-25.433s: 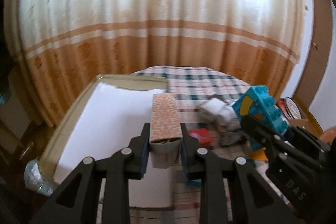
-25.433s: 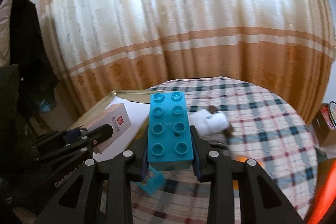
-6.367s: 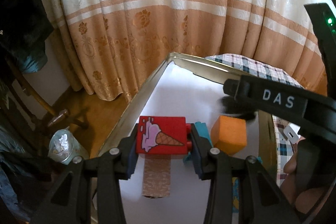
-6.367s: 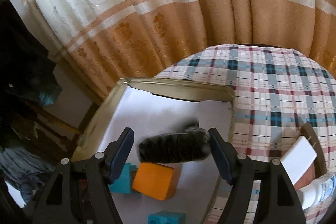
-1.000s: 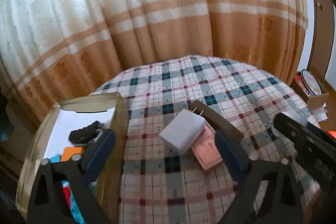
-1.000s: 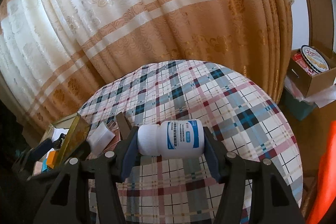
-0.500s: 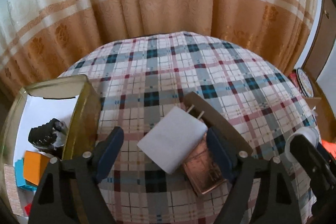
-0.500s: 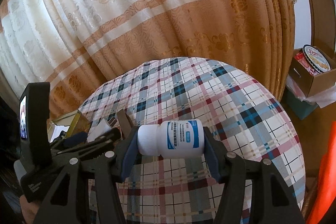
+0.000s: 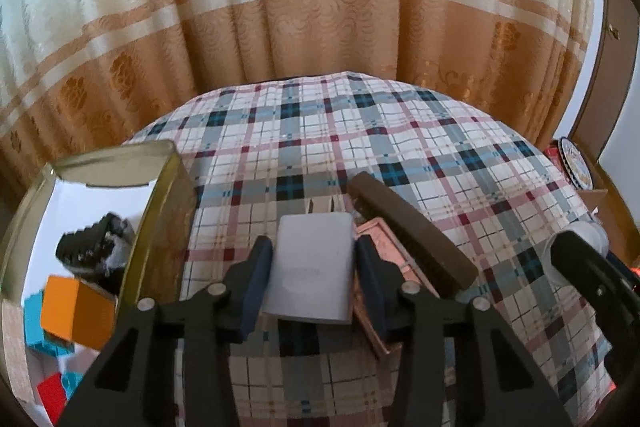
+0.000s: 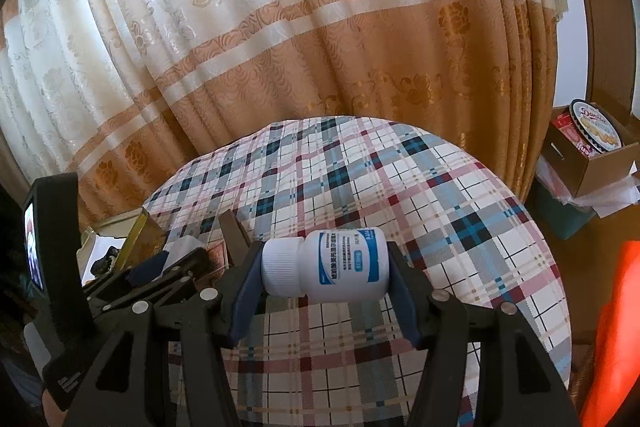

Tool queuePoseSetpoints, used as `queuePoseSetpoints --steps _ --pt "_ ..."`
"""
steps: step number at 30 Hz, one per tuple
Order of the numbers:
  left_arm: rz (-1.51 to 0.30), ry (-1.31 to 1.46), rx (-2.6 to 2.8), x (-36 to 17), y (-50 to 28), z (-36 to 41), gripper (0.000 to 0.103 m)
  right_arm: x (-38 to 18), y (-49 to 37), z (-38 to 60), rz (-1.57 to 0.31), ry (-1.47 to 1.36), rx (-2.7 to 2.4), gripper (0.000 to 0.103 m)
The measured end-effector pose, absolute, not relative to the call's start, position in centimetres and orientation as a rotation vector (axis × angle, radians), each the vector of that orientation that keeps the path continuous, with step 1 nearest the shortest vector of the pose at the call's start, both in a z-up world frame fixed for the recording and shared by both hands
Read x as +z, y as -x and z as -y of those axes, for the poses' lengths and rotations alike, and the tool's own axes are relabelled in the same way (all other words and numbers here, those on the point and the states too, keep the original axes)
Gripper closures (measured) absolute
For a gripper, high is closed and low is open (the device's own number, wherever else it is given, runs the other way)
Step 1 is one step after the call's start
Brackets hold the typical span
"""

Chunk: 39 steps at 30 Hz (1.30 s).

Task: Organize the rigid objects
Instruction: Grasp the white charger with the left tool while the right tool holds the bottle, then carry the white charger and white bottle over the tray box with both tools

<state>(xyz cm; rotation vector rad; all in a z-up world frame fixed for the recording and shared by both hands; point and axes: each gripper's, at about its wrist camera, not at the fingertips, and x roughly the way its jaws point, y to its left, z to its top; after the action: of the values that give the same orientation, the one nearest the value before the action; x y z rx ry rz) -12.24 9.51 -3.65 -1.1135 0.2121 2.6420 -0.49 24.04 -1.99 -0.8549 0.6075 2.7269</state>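
At the far left of the left wrist view, a gold-rimmed tray (image 9: pixel 168 187) is sitting at the edge of the desk (image 9: pixel 320 131), which is wearing a plaid cloth. Inside the tray, a black brush-like item (image 9: pixel 90 247), an orange cube (image 9: pixel 74 311), teal blocks (image 9: pixel 36 327) and a red block (image 9: pixel 52 393) are lying on a white lining.

Just right of the tray, the left tool (image 9: pixel 314 273) is reaching down over a white charger (image 9: pixel 312 267) whose two prongs are pointing away from the camera. Its jaws are closing, with the charger between them; the pads are standing right at the charger's sides, and whether they are already pressing cannot be told. The charger is lying partly on a copper-coloured flat case (image 9: pixel 384 243), and a dark brown bar (image 9: pixel 412 235) is resting along the case's far right side.

Further right, the right tool (image 10: pixel 324 273) is hovering above the desk, pinching a white pill bottle (image 10: pixel 324 273) sideways, cap to the left and blue label to the right, one pad on the cap end and the other on the base. The bottle is clear of the cloth. In the same view the left tool's body and its small screen (image 10: pixel 32 247) are showing at the left edge. Off the desk at the far right, a cardboard box (image 10: pixel 592 155) holding a round tin is standing beside the curtain (image 10: pixel 320 47).
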Motion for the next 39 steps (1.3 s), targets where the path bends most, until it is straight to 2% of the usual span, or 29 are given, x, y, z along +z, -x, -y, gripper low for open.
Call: queuePoseSetpoints --steps 17,24,39 --pt "0.047 0.951 2.623 -1.5 6.3 -5.6 0.063 -0.8 -0.3 -22.9 -0.489 0.762 2.716 0.043" --pt "0.076 0.917 2.598 -1.2 4.5 -4.8 0.063 -0.5 -0.6 -22.6 -0.456 0.729 2.717 0.043" --pt "-0.052 0.82 2.7 0.5 1.8 -4.6 0.063 0.0 -1.0 -22.0 -0.402 0.69 2.722 0.043"
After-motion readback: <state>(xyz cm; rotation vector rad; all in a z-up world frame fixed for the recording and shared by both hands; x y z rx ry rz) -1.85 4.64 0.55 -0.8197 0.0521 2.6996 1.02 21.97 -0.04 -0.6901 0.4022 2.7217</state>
